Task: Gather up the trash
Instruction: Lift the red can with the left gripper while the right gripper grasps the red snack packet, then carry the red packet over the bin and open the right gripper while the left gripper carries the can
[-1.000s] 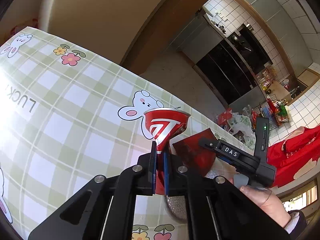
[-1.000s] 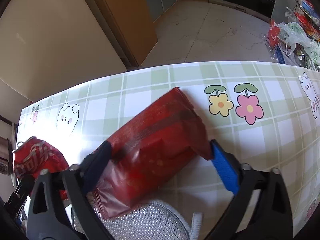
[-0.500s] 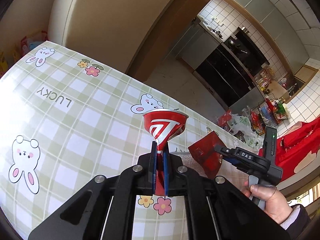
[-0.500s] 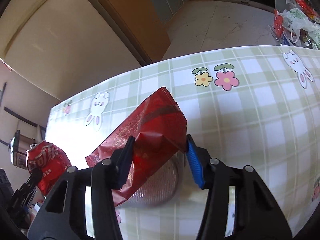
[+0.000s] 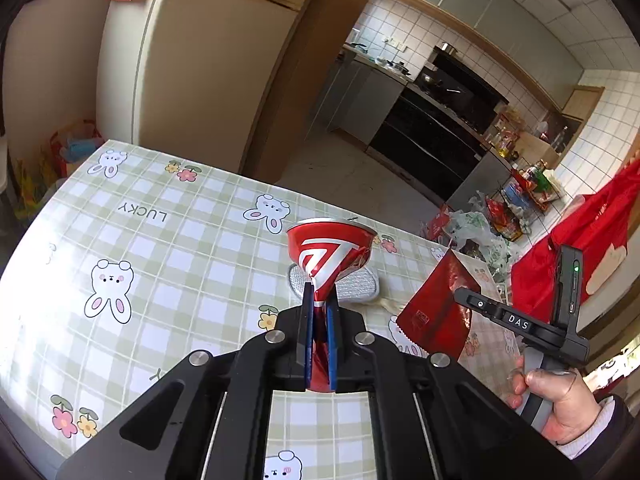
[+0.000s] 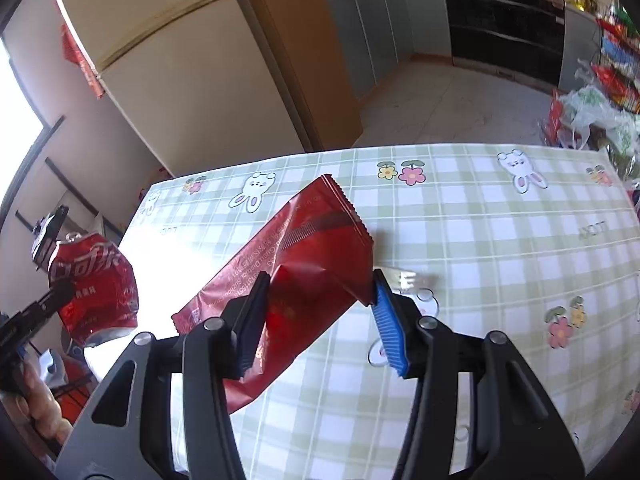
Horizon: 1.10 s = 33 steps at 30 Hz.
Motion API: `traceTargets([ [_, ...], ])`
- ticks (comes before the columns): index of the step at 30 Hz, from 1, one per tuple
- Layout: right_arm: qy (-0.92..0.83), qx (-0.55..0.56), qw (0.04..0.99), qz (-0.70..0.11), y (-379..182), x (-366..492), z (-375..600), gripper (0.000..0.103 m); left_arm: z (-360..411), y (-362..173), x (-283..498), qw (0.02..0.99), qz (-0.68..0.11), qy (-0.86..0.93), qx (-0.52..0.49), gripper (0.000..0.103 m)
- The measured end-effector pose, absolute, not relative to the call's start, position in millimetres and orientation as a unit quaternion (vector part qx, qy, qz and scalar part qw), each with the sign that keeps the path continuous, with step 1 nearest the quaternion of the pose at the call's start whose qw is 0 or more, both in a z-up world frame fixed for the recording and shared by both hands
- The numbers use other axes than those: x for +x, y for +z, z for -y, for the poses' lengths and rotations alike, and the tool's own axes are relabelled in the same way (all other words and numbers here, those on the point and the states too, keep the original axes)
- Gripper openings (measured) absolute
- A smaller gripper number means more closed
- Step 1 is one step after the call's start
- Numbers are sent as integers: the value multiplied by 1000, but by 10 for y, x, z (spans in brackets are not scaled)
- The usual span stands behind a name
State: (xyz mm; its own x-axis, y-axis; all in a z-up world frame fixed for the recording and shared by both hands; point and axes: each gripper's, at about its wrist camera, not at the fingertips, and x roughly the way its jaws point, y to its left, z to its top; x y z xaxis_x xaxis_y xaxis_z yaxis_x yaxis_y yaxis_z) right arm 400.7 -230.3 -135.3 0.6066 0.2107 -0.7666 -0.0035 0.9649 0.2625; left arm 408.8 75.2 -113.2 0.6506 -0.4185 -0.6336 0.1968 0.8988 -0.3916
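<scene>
A crushed red soda can (image 5: pixel 330 252) is pinched at its flattened end in my left gripper (image 5: pixel 319 298), which is shut on it and held above the checked table (image 5: pixel 160 240). The same can (image 6: pixel 94 280) appears at the left of the right wrist view. My right gripper (image 6: pixel 320 280) is shut on a red snack wrapper (image 6: pixel 304 240), both pads pressing its crumpled sides, well above the cloth. From the left wrist view the wrapper (image 5: pixel 438 304) hangs to the right, with a hand (image 5: pixel 556 400) on that gripper's handle.
A silver mesh pad (image 5: pixel 356 284) lies on the table below the can. Behind the table stand a cream fridge (image 5: pixel 192 60) and a brown door frame. Plastic bags (image 5: pixel 476 228) sit on the kitchen floor, and a red bag (image 5: pixel 576 232) hangs at the right.
Both grippers have risen away from the table, carrying the can and the wrapper. The right jaws narrowed onto the wrapper early on. The mesh pad stays on the cloth.
</scene>
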Motion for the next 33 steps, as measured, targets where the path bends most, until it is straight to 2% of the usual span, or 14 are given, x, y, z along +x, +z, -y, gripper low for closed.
traceTargets([
  [9, 98, 98, 915, -379, -921, 2889, 2221, 52, -553, -667, 3124, 915, -336, -198, -106, 6],
  [17, 126, 70, 934, -328, -803, 1974, 2135, 52, -526, -534, 2322, 926, -305, -200, -94, 6],
  [22, 140, 43, 937, -317, -927, 1477, 2053, 52, -548, -550, 1863, 932, -288, -197, -93, 6],
  [33, 152, 59, 915, -368, -1622, 712, 1932, 52, -622, -842, 1104, 935, -293, -175, -102, 6],
])
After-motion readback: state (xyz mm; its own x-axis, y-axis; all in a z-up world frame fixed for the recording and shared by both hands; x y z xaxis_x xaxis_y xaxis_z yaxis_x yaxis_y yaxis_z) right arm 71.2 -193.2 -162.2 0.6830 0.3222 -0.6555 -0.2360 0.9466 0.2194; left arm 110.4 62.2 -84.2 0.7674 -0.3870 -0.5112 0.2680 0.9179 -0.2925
